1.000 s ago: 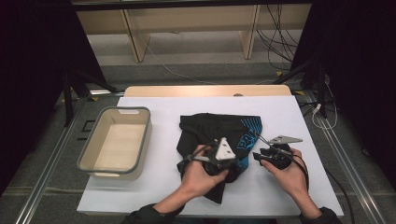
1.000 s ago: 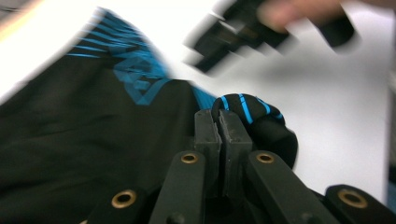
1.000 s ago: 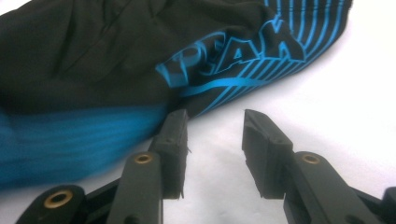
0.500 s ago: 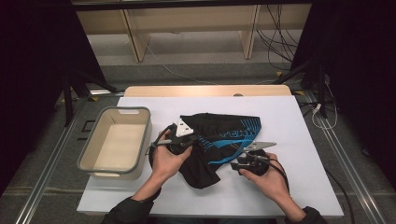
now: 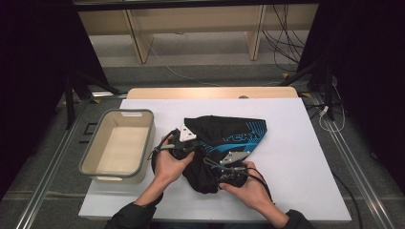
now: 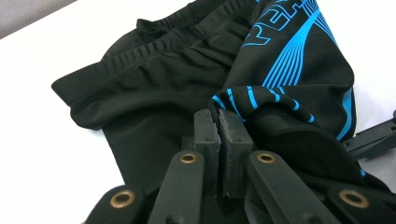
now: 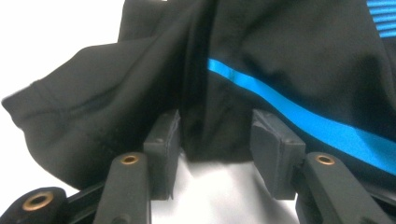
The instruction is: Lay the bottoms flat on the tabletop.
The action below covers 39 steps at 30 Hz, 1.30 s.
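Black shorts [image 5: 229, 131] with blue line print lie bunched on the white table [image 5: 296, 143]. My left gripper [image 5: 195, 149] is at their left side, shut on a blue-striped fold of the fabric [image 6: 243, 100], its jaws [image 6: 218, 126] pressed together. My right gripper [image 5: 213, 167] is at the shorts' near edge. Its jaws have just been opening and stand apart [image 7: 215, 135], with a hanging fold of black cloth [image 7: 210, 121] between the pads but not pinched. A blue stripe [image 7: 289, 112] runs across the cloth just beyond the right jaw.
A beige bin [image 5: 149, 138] with nothing in it sits on the table to the left of the shorts, close to my left hand. Bare white table lies to the right of the shorts. Cables trail on the floor beyond the far edge.
Both hands have moved left across the table, the left one first and the right following. The shorts have been drawn left and bunched into a heap. The right jaws have spread.
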Motion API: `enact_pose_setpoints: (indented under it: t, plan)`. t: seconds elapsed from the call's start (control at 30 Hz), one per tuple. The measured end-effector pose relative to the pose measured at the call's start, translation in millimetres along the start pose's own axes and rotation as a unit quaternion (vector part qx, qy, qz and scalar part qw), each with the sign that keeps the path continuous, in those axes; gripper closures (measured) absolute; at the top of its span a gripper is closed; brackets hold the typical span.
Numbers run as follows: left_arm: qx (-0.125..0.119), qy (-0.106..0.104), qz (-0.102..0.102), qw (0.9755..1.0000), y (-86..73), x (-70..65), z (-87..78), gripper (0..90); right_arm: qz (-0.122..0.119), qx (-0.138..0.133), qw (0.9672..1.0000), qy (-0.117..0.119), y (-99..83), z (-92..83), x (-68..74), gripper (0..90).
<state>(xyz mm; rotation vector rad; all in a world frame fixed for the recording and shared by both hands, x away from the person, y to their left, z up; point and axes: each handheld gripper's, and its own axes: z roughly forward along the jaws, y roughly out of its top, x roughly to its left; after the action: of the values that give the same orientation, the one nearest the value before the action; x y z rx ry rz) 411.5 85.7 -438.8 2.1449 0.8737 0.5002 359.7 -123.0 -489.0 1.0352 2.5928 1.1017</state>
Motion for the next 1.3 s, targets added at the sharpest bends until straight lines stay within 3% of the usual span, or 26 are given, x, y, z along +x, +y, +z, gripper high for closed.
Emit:
enact_pose_setpoints:
  t: [0.07,0.13,0.2,0.33,0.5,0.57,0.7,0.93,1.1,1.3]
  plan:
    - [0.001,-0.001,0.0,1.0,-0.2,0.2,0.2,86.3,-0.03,0.006,0.9993,-0.023,0.4,0.3,4.4,60.9]
    - [0.0,-0.001,0.0,1.0,-0.4,-1.0,0.2,86.2,-0.053,0.011,0.9972,-0.051,-0.4,-1.0,7.4,76.8]
    - [-0.001,-0.003,0.003,1.0,-0.5,-2.4,-0.5,86.2,-0.042,0.012,0.998,-0.045,-1.3,-3.5,3.6,83.6]
    - [-0.003,-0.005,0.007,1.0,-0.1,-4.2,-2.5,86.2,-0.024,0.022,0.9991,-0.028,-4.9,-17.0,-5.7,85.2]
    - [-0.012,-0.034,0.035,0.9987,3.9,-19.9,-5.3,86.1,-0.018,0.027,0.9984,-0.046,-17.6,-45.2,-19.2,85.2]
    - [-0.016,-0.052,0.046,0.9975,6.2,-29.1,-5.2,86.1,-0.016,0.032,0.9973,-0.064,-26.7,-60.0,-28.1,85.2]
    - [-0.012,-0.093,0.077,0.9926,9.9,-51.4,-2.6,86.0,0.001,0.033,0.9962,-0.08,-43.6,-84.7,-43.0,85.2]
    - [0.004,-0.152,0.135,0.9791,11.1,-91.4,6.2,85.6,0.011,0.049,0.9931,-0.106,-72.5,-117.4,-58.7,85.1]
    - [0.018,-0.172,0.151,0.9733,6.3,-104.0,13.2,85.4,0.021,0.051,0.992,-0.114,-85.3,-128.8,-63.0,85.1]
    - [0.03,-0.182,0.159,0.9699,0.8,-111.9,19.5,85.2,0.036,0.041,0.9916,-0.117,-91.8,-131.1,-65.7,84.9]
